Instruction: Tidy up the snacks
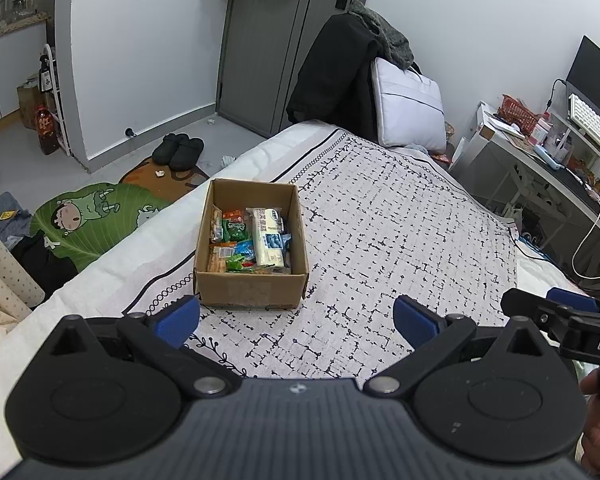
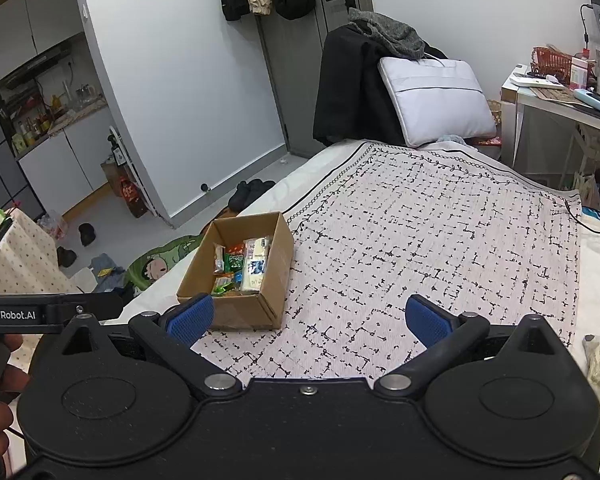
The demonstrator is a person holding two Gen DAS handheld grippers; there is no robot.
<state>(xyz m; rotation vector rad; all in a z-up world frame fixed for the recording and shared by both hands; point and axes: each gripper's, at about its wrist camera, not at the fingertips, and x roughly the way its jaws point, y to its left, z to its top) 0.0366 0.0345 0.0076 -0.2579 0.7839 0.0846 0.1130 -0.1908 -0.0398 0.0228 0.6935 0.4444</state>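
An open cardboard box (image 1: 252, 288) (image 2: 236, 314) sits on the patterned bed cover near the bed's left edge. It holds several snack packets: a long pale wafer pack (image 1: 267, 236) (image 2: 255, 266), green packets (image 1: 234, 230) (image 2: 233, 261) and orange ones. My left gripper (image 1: 296, 320) hovers open just in front of the box, nothing between its blue pads. My right gripper (image 2: 308, 320) is open too, empty, to the right of the box. The right gripper's body (image 1: 560, 320) shows at the left wrist view's right edge.
The bed cover (image 1: 400, 232) (image 2: 440, 240) stretches right of the box. A white cushion (image 1: 410, 106) (image 2: 436, 100) and dark clothes lie at the bed's far end. A cluttered desk (image 1: 540, 148) stands right. Slippers (image 1: 178, 150) and a green mat (image 1: 88, 220) lie on the floor left.
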